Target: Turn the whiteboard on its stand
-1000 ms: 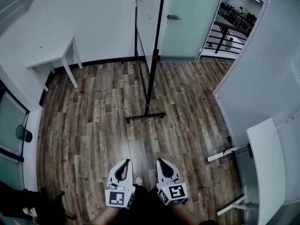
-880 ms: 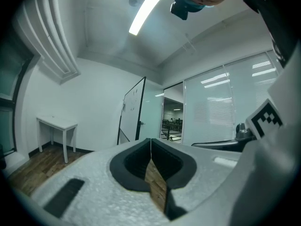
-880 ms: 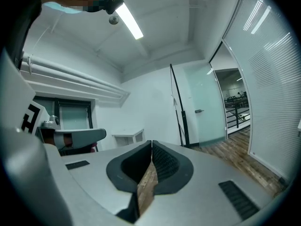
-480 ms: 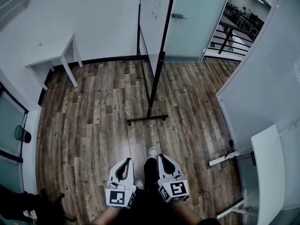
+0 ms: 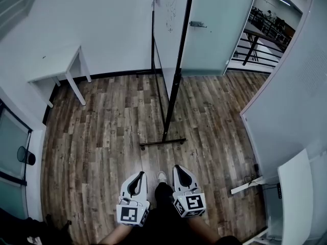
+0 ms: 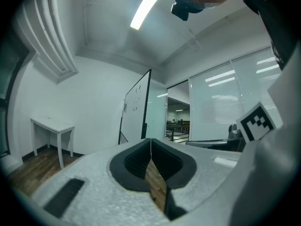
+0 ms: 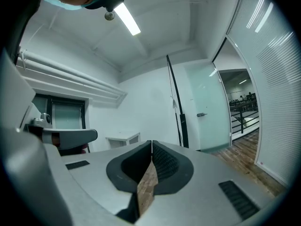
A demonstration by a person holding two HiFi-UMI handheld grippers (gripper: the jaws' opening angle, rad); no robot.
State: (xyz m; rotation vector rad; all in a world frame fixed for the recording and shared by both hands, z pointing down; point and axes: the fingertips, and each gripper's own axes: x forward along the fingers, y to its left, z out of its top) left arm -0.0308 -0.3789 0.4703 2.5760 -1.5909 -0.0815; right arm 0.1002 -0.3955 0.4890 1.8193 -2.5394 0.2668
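left tongs [image 5: 138, 175] and right tongs [image 5: 178, 168] pressed together, empty; whiteboard [image 5: 165, 15] upright on its stand [image 5: 172, 88], edge toward them.

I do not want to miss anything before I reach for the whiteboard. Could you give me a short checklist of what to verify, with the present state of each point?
1. Jaws open for a grasp: not ok; the left gripper and the right gripper are both shut and empty.
2. Reach to the whiteboard: not ok; bare floor lies between it and the grippers.
3. The stand foot flat on the floor: ok.
4. Board free to turn: cannot tell.
5. The table apart from the board: ok.
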